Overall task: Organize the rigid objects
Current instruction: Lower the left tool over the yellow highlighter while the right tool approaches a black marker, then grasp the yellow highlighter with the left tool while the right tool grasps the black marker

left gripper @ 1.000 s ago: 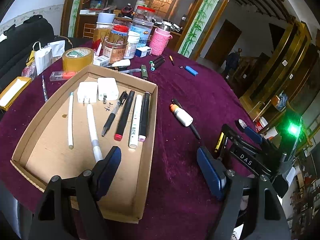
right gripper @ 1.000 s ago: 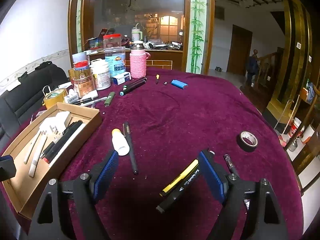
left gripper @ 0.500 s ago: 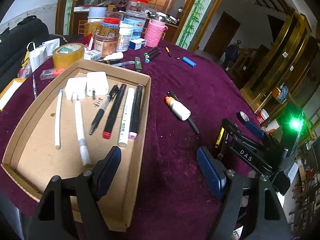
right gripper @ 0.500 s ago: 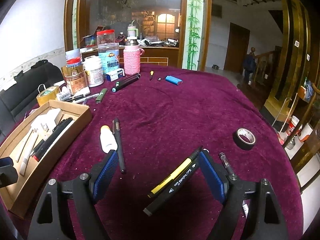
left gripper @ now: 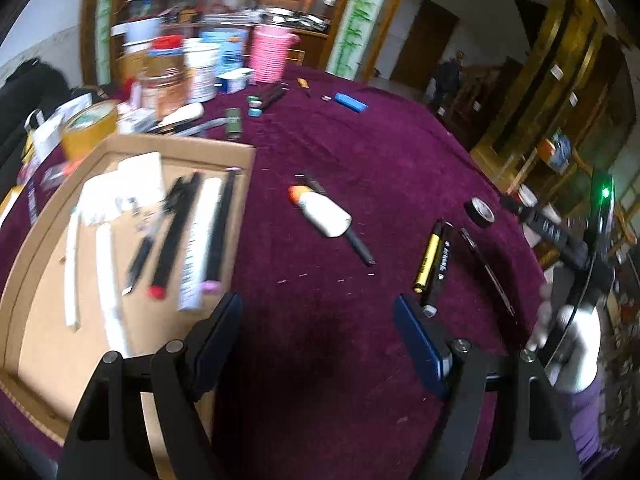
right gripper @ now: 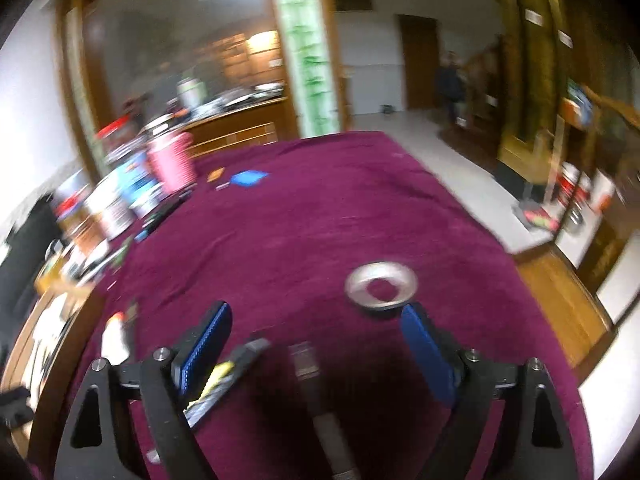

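Observation:
My left gripper [left gripper: 319, 320] is open over bare cloth, just right of the cardboard tray [left gripper: 240, 152] that holds several pens and two white chargers. Ahead lie a white glue bottle [left gripper: 324, 214] across a black pen [left gripper: 358, 242], then a yellow highlighter [left gripper: 428, 258], a black marker [left gripper: 440, 270] and a thin pen [left gripper: 486, 268]. My right gripper [right gripper: 316, 316] is open, its jaws opening. A dark pen [right gripper: 306, 356] lies on the cloth between them, untouched. The tape roll [right gripper: 382, 284] sits just ahead of its right finger. The highlighter [right gripper: 218, 374] lies by its left finger.
Jars, a pink wrapped flask [left gripper: 270, 54], a brown tape roll [left gripper: 90, 130], a blue lighter [left gripper: 351, 102] and more pens crowd the table's far left. The round table's edge [right gripper: 532, 280] drops off at the right. A gloved hand [left gripper: 576, 340] holds the right tool.
My right gripper has swung right: the highlighter and marker went from between its jaws to its left finger, and the tape roll came close. My left gripper slid right, off the tray.

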Motion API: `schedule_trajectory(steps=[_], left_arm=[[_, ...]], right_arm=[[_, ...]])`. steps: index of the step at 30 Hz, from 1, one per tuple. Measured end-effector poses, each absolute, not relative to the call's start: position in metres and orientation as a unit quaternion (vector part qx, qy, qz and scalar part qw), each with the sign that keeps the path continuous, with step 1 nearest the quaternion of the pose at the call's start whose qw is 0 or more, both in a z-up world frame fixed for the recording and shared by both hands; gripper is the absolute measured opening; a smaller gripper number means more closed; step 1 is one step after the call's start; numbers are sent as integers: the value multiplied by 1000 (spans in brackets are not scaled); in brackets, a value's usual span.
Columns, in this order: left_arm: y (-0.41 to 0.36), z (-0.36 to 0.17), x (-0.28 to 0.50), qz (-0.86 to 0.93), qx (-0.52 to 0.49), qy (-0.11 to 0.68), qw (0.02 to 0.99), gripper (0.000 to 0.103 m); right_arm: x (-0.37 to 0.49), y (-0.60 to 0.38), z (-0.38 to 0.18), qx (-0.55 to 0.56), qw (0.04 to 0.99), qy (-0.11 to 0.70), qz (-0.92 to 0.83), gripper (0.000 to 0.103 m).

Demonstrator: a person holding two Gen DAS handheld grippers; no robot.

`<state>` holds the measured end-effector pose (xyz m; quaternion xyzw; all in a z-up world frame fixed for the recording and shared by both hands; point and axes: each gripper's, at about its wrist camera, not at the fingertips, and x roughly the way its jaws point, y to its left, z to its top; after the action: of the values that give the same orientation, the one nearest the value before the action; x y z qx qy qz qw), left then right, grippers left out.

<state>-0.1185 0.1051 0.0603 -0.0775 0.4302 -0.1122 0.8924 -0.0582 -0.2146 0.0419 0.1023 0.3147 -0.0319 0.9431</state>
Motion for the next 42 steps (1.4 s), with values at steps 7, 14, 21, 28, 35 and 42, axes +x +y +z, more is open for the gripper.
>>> schedule_trajectory(steps=[7,14,21,28,35,42], left_arm=[[30,40,-83,-177,-32,460,869,77],[-26,15,-49,-203,0,480,853,77],[-57,15,-58,-339,-56,497,797,77],[-38,8,-33,-226,-25,497,837,77],[-64,1,-29,-188,60,473,859,70],[-68,7,-40,-202,95,470,854,14]], right_arm=[[-51,-263,17,201,921,331,-41,89],[-50,-270,11,218,913,343,-36,89],[-47,-271,3,228,903,364,-27,89],[-46,-272,0,233,898,372,-27,89],[-45,-271,-1,230,896,378,-27,89],[-42,-271,-4,237,891,387,-26,89]])
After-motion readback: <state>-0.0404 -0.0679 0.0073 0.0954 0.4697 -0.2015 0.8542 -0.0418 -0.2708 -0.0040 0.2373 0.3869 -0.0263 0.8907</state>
